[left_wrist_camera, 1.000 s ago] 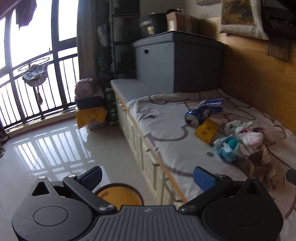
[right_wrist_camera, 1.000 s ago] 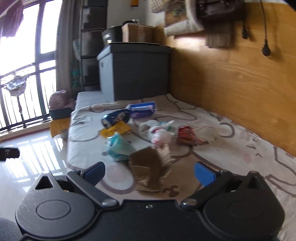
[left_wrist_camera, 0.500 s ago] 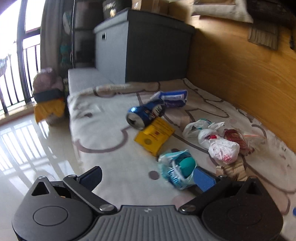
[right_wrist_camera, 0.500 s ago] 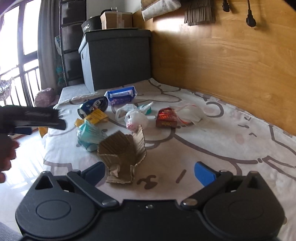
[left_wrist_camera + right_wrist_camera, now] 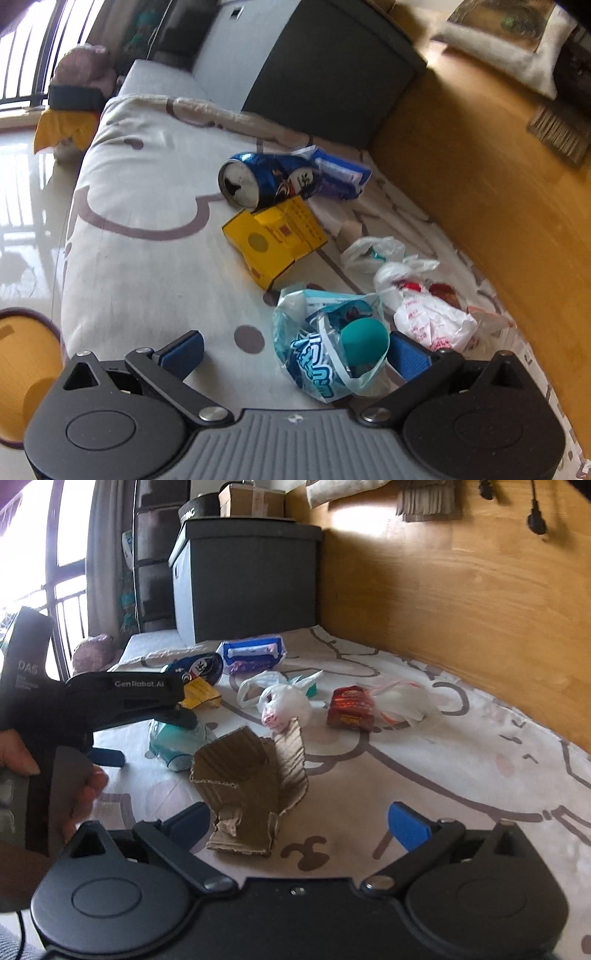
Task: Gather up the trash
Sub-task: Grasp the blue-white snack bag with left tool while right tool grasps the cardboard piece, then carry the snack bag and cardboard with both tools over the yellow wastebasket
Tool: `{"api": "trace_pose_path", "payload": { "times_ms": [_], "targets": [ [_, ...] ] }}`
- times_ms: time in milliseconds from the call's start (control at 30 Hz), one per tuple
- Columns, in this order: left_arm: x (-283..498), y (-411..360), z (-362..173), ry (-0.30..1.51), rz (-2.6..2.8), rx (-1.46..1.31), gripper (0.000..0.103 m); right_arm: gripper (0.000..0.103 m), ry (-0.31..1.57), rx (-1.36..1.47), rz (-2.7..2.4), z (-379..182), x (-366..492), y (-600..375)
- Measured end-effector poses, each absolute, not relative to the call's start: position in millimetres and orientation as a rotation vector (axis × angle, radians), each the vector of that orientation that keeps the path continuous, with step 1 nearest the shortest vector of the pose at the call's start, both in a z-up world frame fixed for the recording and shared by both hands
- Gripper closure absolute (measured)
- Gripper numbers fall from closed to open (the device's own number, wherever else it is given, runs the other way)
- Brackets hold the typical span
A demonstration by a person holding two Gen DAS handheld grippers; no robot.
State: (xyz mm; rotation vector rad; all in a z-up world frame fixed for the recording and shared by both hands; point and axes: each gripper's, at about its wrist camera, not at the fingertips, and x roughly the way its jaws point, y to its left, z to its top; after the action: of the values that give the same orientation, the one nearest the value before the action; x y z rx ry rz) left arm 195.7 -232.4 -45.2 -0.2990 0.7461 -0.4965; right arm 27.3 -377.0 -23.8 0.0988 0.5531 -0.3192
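Trash lies on a patterned bed cover (image 5: pixel 147 206). My left gripper (image 5: pixel 295 350) is open, with a teal-and-blue plastic wrapper (image 5: pixel 328 343) between its fingers, against the right one. Beyond lie a yellow box (image 5: pixel 275 238), a blue can (image 5: pixel 266 181), a blue-purple packet (image 5: pixel 341 177) and white plastic bags (image 5: pixel 424 314). My right gripper (image 5: pixel 301 823) is open over a torn piece of cardboard (image 5: pixel 247 775). In the right wrist view the left gripper (image 5: pixel 125 701) hovers over the wrapper (image 5: pixel 177 740). A red packet (image 5: pixel 351 710) and a white bag (image 5: pixel 286 705) lie further back.
A dark grey storage box (image 5: pixel 247 579) stands at the far end of the bed. A wooden wall (image 5: pixel 461 590) runs along the right. An orange-yellow round bin (image 5: pixel 22 369) stands on the tiled floor left of the bed. Balcony railings (image 5: pixel 70 609) are at far left.
My left gripper has swung from the floor over the bed and come down around the teal wrapper. My right gripper has moved forward and lower toward the cardboard.
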Motion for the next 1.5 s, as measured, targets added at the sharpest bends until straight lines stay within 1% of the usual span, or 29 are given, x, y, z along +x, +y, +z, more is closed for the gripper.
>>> {"api": "trace_pose_path", "payload": {
  "times_ms": [333,433,500,533,567,600,633,667,700,800,867,900,967,1000,1033,1167,1500],
  "targets": [
    [198.6,-229.8,-49.0,0.735,-0.525,-0.31,0.0,0.0,0.614,0.124,-0.272,-31.2,70.1,-373.8],
    [200.4,-226.3,-50.0,0.733,-0.524,-0.358,0.0,0.0,0.634,0.123,-0.278,-32.3,85.8,-370.4],
    [202.4,-222.9,-50.5,0.734,-0.541,-0.408,0.001,0.0,0.64,0.141,-0.286,-33.6,92.8,-370.9],
    [203.6,-221.7,-50.7,0.735,-0.552,-0.432,0.004,0.0,0.643,0.147,-0.294,-33.9,95.2,-370.8],
    [205.1,-221.3,-51.0,0.74,-0.565,-0.453,0.008,0.002,0.642,0.15,-0.303,-33.9,96.6,-370.5],
    [206.8,-221.8,-51.5,0.75,-0.579,-0.471,0.011,0.005,0.637,0.153,-0.306,-33.7,96.8,-370.3],
    [208.3,-222.8,-52.3,0.76,-0.591,-0.485,0.014,0.013,0.635,0.158,-0.304,-33.4,97.0,-370.4],
    [208.7,-224.3,-53.1,0.765,-0.595,-0.49,0.017,0.016,0.638,0.165,-0.294,-33.5,96.9,-370.5],
    [208.5,-226.5,-53.1,0.766,-0.593,-0.484,0.018,0.016,0.644,0.172,-0.286,-34.0,96.7,-370.6],
    [207.6,-231.7,-54.2,0.765,-0.589,-0.466,0.028,0.022,0.638,0.183,-0.284,-32.5,93.2,-371.7],
    [207.9,-232.2,-55.2,0.773,-0.596,-0.476,0.039,0.029,0.633,0.201,-0.278,-30.7,91.2,-374.4],
    [208.1,-231.2,-56.4,0.783,-0.609,-0.491,0.043,0.031,0.632,0.206,-0.276,-29.7,90.3,-375.3],
    [206.2,-230.9,-55.4,0.79,-0.61,-0.489,0.047,0.038,0.631,0.212,-0.271,-27.6,88.8,-375.6],
    [204.8,-230.9,-54.2,0.788,-0.613,-0.478,0.048,0.04,0.633,0.213,-0.267,-26.5,88.2,-375.4],
    [203.1,-230.1,-52.7,0.786,-0.616,-0.47,0.05,0.044,0.635,0.212,-0.265,-25.6,87.9,-375.3],
    [193.7,-222.5,-43.3,0.764,-0.614,-0.429,0.051,0.049,0.653,0.211,-0.256,-21.5,84.3,-375.4],
    [156.5,-192.3,-5.0,0.681,-0.558,-0.224,0.052,0.051,0.628,0.212,-0.27,-3.4,61.4,-369.8]
  ]
}}
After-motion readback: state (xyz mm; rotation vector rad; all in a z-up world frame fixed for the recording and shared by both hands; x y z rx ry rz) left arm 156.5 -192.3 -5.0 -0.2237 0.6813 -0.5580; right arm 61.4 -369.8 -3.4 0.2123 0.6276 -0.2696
